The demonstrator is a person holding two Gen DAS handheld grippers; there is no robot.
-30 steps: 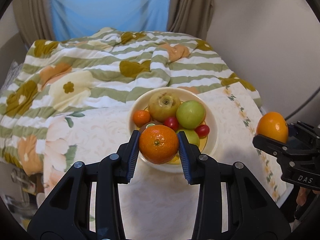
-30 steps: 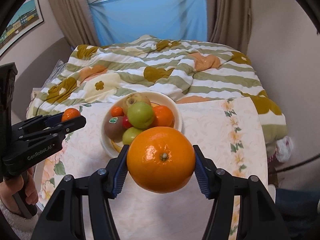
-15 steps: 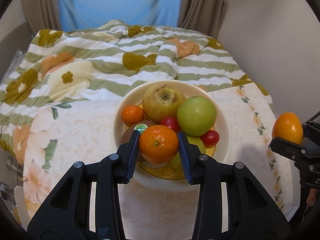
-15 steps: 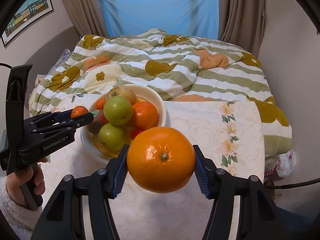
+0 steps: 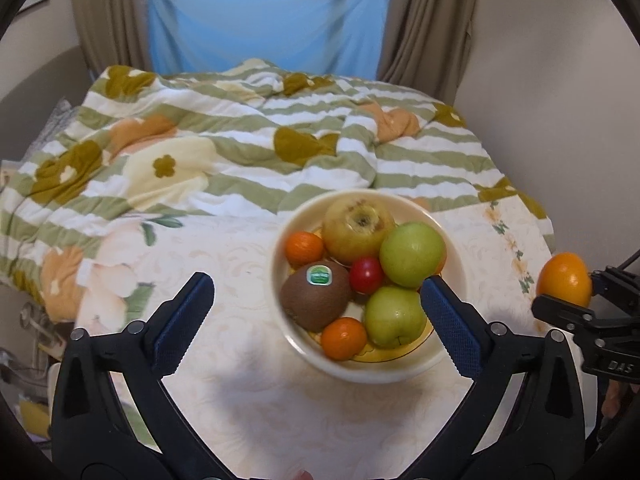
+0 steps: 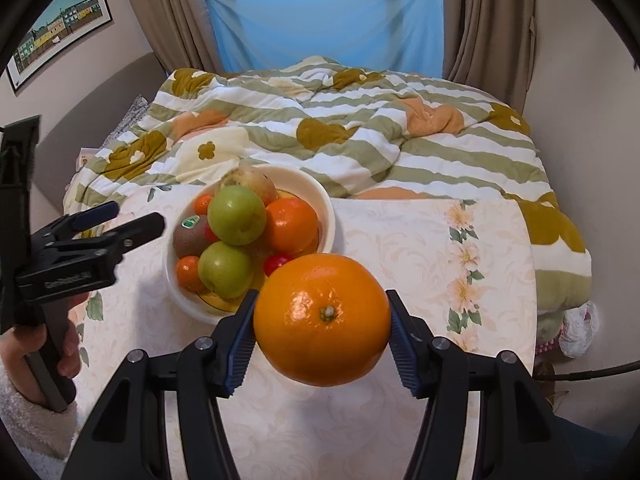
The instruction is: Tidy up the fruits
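Observation:
A cream bowl point(image 5: 360, 368) on the table holds a kiwi point(image 5: 316, 300), two green apples point(image 5: 412, 254), a yellow apple point(image 5: 358, 228), a cherry tomato point(image 5: 366, 274) and two small mandarins, one of them at the front point(image 5: 344, 338). My left gripper point(image 5: 316, 292) hovers over the bowl's near side. Its jaws are opening wide and grip nothing. My right gripper point(image 6: 322, 316) is shut on a large orange point(image 6: 320, 312), held above the table just right of the bowl point(image 6: 324, 200). In the right wrist view the left gripper point(image 6: 134, 216) shows at the left.
The table wears a pale floral cloth point(image 5: 224, 264). A bed with a striped flowered quilt point(image 5: 248, 152) lies right behind it. A wall point(image 5: 560, 120) closes the right side. A hand in a fleecy sleeve point(image 6: 24, 360) holds the left gripper's handle.
The left jaws sprang open and let go of the small mandarin, which now lies at the bowl's front. The right gripper still clamps the large orange and has barely moved.

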